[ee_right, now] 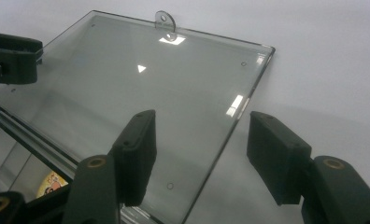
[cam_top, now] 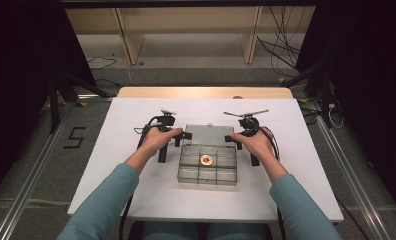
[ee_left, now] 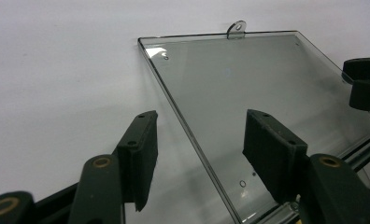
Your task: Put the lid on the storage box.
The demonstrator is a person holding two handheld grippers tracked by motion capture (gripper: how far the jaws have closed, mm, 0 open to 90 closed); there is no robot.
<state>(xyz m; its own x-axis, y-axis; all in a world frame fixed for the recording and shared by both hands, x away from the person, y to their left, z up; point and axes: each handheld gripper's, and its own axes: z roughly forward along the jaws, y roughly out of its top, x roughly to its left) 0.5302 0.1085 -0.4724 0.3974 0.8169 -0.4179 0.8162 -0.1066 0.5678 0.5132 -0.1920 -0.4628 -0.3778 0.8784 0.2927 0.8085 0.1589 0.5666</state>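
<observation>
A clear plastic compartment box (cam_top: 207, 172) lies in the middle of the white table, with a small round yellow-and-red piece (cam_top: 206, 159) in one middle cell. Its clear lid (cam_top: 207, 133) is swung open to the far side. My left gripper (cam_top: 182, 136) is at the lid's left edge and my right gripper (cam_top: 231, 138) at its right edge. In the left gripper view, the left gripper (ee_left: 202, 140) stands open astride the lid's (ee_left: 248, 79) side edge, pads clear of it. In the right gripper view, the right gripper (ee_right: 202, 140) straddles the lid's (ee_right: 141, 79) opposite edge the same way.
The lid has a small hanging tab (ee_left: 238, 29) on its far edge. The white tabletop (cam_top: 136, 190) has free room on both sides of the box. Beyond the table stand a wooden shelf frame (cam_top: 131, 40), floor cables (cam_top: 281, 45) and black stands (cam_top: 53, 95).
</observation>
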